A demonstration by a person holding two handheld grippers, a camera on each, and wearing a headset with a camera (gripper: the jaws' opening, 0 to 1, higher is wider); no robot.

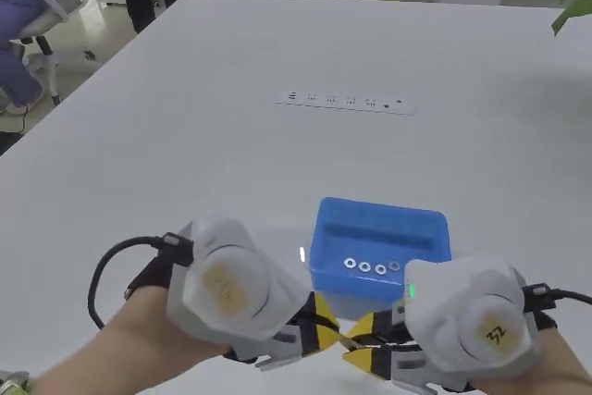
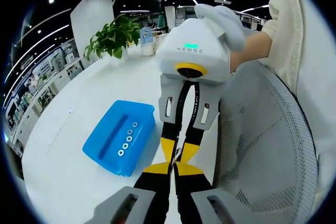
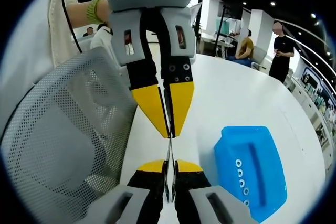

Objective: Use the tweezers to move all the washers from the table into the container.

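We see the right claw closed narrow on a pair of slim metal tweezers, which rise as a thin strip from between its yellow-tipped jaws in the right gripper view. The left claw meets it tip to tip, its own yellow-tipped jaws drawn together at the far end of the tweezers. We cannot tell whether it grips them or only touches them. In the head view both claws hang low over the near edge of the white worktop, each white gripper body held in one of the person's hands. Just beyond the claws a blue container sits on the worktop, apart from both of them. The washers lie inside it in a short row on its floor, along the side nearest the claws. Farther back, well apart from the container, a white power strip lies flat near the middle of the worktop. A grey mesh chair back stands close behind the grippers on the person's side. In the left gripper view a green potted plant stands at the far end of the worktop. Beyond the worktop, in the right gripper view, one person sits and another stands in the open office.
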